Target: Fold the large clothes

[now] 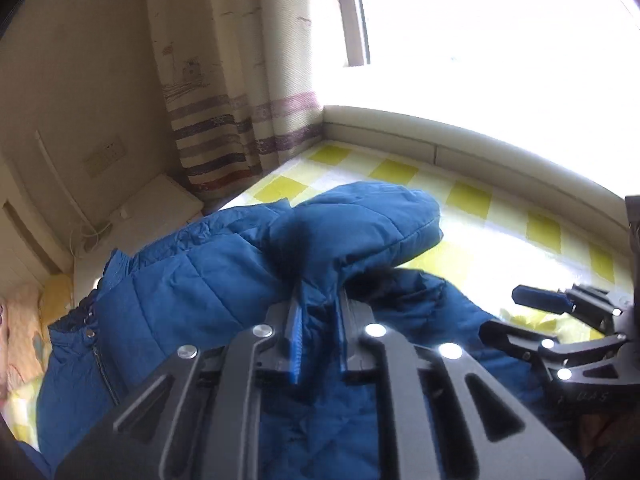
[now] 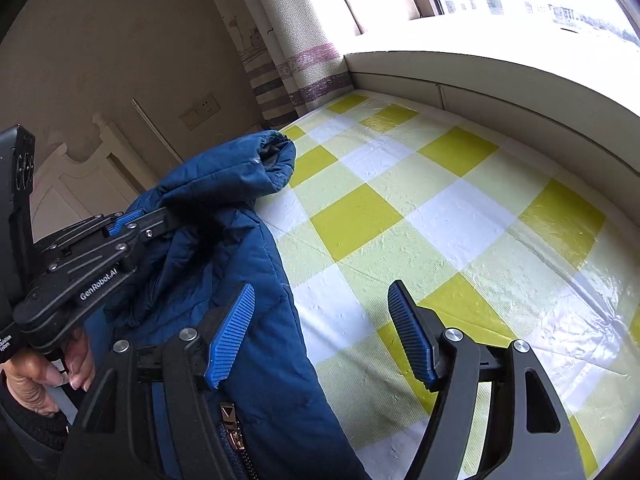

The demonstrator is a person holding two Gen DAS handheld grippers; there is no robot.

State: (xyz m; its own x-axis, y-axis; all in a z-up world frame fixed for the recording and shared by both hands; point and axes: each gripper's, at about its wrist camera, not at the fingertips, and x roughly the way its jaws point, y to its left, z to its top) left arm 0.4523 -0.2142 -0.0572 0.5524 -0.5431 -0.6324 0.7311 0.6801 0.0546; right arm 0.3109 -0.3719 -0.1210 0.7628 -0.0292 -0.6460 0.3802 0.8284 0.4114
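- I am pinching a fold of the blue jacket (image 1: 208, 280) in my left gripper (image 1: 318, 312), jaws clenched tight on the padded cloth, so that part is lifting clear of the bed (image 2: 460, 208) instead of dragging across it.
- The jacket is lying along the left edge of the bed, over the yellow-and-white checked sheet (image 2: 352, 220), partly bunched up where I am holding it; the zipper (image 2: 236, 436) is showing near my right tool.
- One sleeve (image 2: 256, 160) is sticking up and out toward the curtain (image 2: 304, 40) corner of the bed, cuff open, because my raised grip is propping it from below.
- My right gripper (image 2: 320, 334) is hanging released, jaws spread wide with nothing between them, one finger just over the jacket's edge and the other over bare sheet.
- I am keeping it free, I judge, to take a second hold on the jacket's edge, since a bulky padded coat likely needs two grips to fold evenly.
- The slippery quilting could slide out of a single pinch.
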